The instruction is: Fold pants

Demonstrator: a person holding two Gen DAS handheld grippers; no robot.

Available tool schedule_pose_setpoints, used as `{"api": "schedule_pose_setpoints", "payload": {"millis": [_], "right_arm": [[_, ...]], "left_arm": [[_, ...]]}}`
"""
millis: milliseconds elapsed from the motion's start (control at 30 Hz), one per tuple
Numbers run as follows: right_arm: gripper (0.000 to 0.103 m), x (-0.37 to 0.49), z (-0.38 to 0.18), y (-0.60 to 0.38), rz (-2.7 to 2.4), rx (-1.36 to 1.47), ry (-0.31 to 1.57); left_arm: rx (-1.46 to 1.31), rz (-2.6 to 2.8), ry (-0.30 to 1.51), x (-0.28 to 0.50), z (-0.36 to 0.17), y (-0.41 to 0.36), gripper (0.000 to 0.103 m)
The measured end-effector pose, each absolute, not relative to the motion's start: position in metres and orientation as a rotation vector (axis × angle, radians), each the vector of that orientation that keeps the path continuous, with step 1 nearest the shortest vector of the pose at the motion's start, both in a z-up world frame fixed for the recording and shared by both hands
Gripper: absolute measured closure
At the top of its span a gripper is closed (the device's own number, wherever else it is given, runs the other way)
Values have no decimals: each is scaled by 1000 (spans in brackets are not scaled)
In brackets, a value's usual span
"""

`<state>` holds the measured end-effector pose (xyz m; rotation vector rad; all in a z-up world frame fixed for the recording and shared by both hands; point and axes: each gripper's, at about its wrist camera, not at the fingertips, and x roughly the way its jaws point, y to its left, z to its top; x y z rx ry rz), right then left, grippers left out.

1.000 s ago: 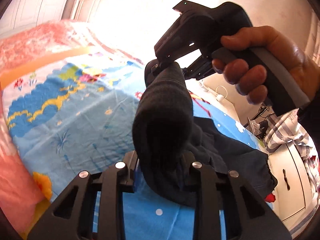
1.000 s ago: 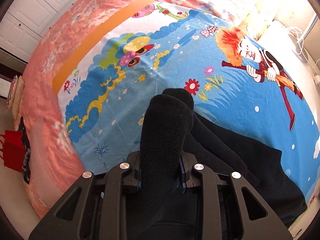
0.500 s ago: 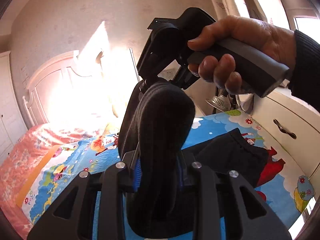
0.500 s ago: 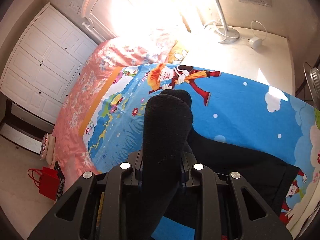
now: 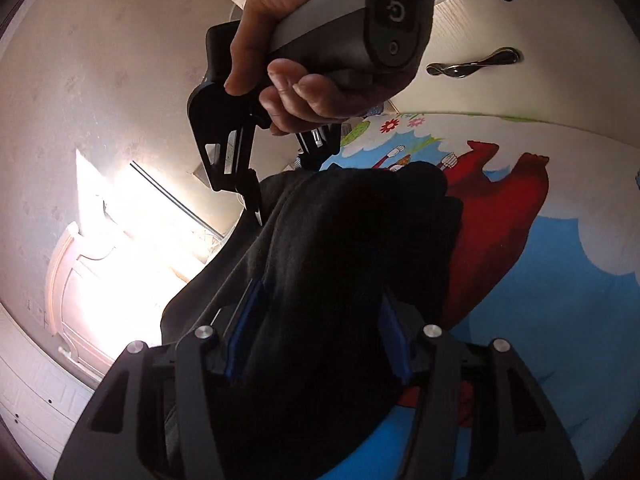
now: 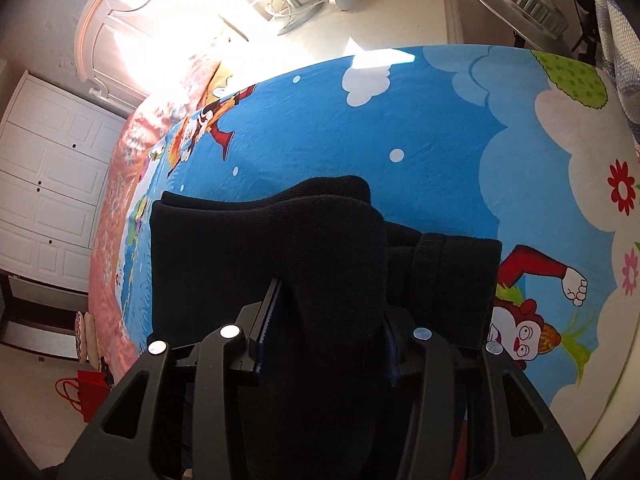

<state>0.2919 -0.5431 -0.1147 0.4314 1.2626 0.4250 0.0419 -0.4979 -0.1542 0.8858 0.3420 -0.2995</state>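
Observation:
The black pants (image 6: 220, 248) lie folded over on the cartoon bed sheet (image 6: 340, 128). My right gripper (image 6: 328, 320) hovers just above them, jaws opening: a hump of black cloth sits between the fingers, and a gap shows beside the left pad (image 6: 266, 316). In the left wrist view my left gripper (image 5: 320, 320) is opening too, with the pants (image 5: 360, 220) bunched loosely between its blue pads (image 5: 244, 320). A hand holds the right gripper (image 5: 280, 184) just beyond, its fingers at the cloth's far edge.
A pale drawer front with a metal handle (image 5: 476, 65) stands close beyond the bed. A nightstand (image 6: 400, 8) with a cable and a fan base is at the bed's head. White wardrobe (image 6: 48, 184), pink quilt (image 6: 116, 208) and a red bag (image 6: 86, 392) are on the left.
Both grippers swept across the bed and came down, carrying the pants' end over onto the rest of the pants. Both pairs of jaws have widened around the cloth.

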Motion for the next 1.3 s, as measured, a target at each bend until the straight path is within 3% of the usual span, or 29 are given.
{"api": "schedule_pose_setpoints", "payload": {"millis": [67, 133, 167, 267, 433, 633, 700, 867, 967, 1100, 1200, 1300], "right_arm": [[47, 293, -113, -542, 426, 423, 1247], [52, 295, -115, -542, 414, 436, 1242], [64, 295, -116, -543, 405, 430, 1243], [75, 295, -108, -546, 406, 415, 1237], [77, 296, -86, -558, 370, 401, 1190], [76, 292, -105, -570, 259, 271, 1189], [74, 289, -119, -559, 187, 84, 1165], [61, 282, -122, -557, 113, 29, 1109], [43, 280, -113, -550, 33, -60, 1090], [27, 267, -66, -540, -185, -169, 967], [25, 260, -32, -507, -110, -172, 896], [22, 260, -26, -435, 110, -258, 909]], "left_arm": [[904, -283, 313, 40, -156, -498, 47], [926, -276, 289, 40, -158, -500, 53], [938, -288, 290, 40, -159, -502, 77], [946, -288, 273, 37, -150, -507, 79], [930, -299, 251, 43, -135, -517, 80], [971, -342, 266, 37, -154, -525, 80], [1006, -371, 259, 30, -165, -528, 75], [878, -526, 265, 1, -129, -480, 63], [761, -487, 286, -13, -105, -418, 46], [737, -349, 261, -35, -103, -334, 46], [708, -285, 369, -22, -106, -297, 48], [698, -260, 454, -7, -116, -275, 66]]}}
